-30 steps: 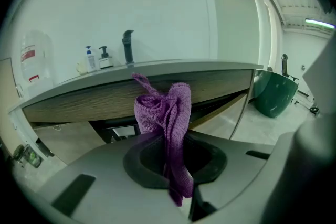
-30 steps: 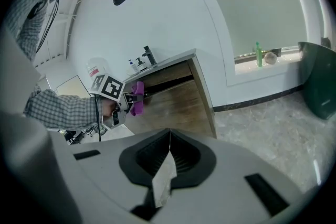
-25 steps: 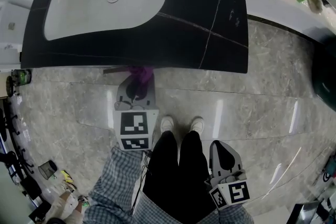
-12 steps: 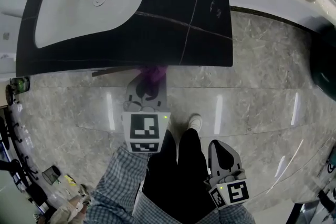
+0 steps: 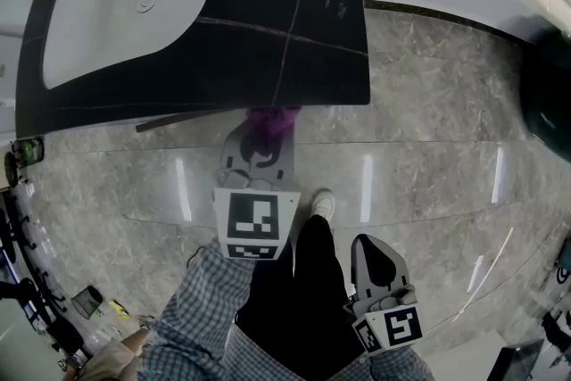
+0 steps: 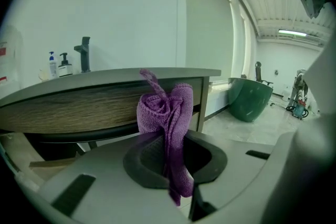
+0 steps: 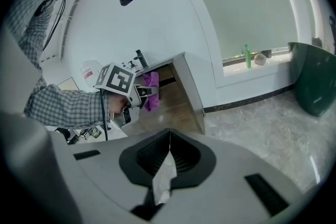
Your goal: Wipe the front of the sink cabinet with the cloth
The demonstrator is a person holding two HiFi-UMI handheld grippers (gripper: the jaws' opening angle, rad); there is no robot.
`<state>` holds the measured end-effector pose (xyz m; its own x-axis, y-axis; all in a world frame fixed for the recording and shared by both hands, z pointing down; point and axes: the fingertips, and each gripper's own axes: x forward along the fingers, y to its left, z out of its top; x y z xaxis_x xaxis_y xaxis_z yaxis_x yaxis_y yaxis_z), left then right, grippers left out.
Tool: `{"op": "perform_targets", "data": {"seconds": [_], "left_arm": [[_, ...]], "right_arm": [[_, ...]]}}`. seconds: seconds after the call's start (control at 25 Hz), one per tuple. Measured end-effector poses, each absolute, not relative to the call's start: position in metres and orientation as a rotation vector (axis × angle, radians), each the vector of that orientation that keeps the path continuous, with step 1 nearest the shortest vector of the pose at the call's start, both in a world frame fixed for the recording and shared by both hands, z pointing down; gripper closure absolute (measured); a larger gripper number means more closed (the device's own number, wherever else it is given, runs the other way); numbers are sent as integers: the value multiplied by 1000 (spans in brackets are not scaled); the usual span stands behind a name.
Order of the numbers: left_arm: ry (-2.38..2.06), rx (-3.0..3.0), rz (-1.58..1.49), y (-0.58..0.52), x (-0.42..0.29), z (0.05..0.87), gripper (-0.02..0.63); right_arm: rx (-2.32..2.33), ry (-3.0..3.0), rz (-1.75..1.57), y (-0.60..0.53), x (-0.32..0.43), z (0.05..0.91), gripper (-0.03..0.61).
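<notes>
The purple cloth (image 5: 270,122) is bunched against the front of the sink cabinet, just under the black countertop (image 5: 294,22). My left gripper (image 5: 266,136) is shut on the cloth. In the left gripper view the cloth (image 6: 168,113) rises out of my left gripper (image 6: 174,157), right before the wood-grain cabinet front (image 6: 73,107). My right gripper (image 5: 376,249) hangs low by the person's right leg, away from the cabinet. In the right gripper view my right gripper (image 7: 167,152) is shut on a white paper scrap (image 7: 163,176). That view also shows the cloth (image 7: 151,91) at the cabinet.
A white basin (image 5: 116,22) is set in the countertop, with a dark faucet (image 6: 84,52) and soap bottles (image 6: 58,64) behind it. A dark green tub (image 6: 251,97) stands on the marble floor to the right. The person's shoe (image 5: 323,202) is below the cabinet front. Small items (image 5: 89,299) lie at the far left.
My left gripper has slid to the right along the cabinet front with the cloth, toward the counter's right end. The right gripper has stayed by the leg.
</notes>
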<state>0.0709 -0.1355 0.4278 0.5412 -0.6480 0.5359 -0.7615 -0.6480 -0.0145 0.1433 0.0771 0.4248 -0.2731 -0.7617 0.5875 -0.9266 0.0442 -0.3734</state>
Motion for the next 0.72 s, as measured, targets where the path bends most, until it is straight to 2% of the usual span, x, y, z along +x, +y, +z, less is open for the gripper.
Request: {"op": "perform_targets", "data": {"seconds": [0.72], "left_arm": [[-812,2793,782,-99,178,441,560]], "right_arm": [[1787,-2082,1086,78,155,433,561]]}}
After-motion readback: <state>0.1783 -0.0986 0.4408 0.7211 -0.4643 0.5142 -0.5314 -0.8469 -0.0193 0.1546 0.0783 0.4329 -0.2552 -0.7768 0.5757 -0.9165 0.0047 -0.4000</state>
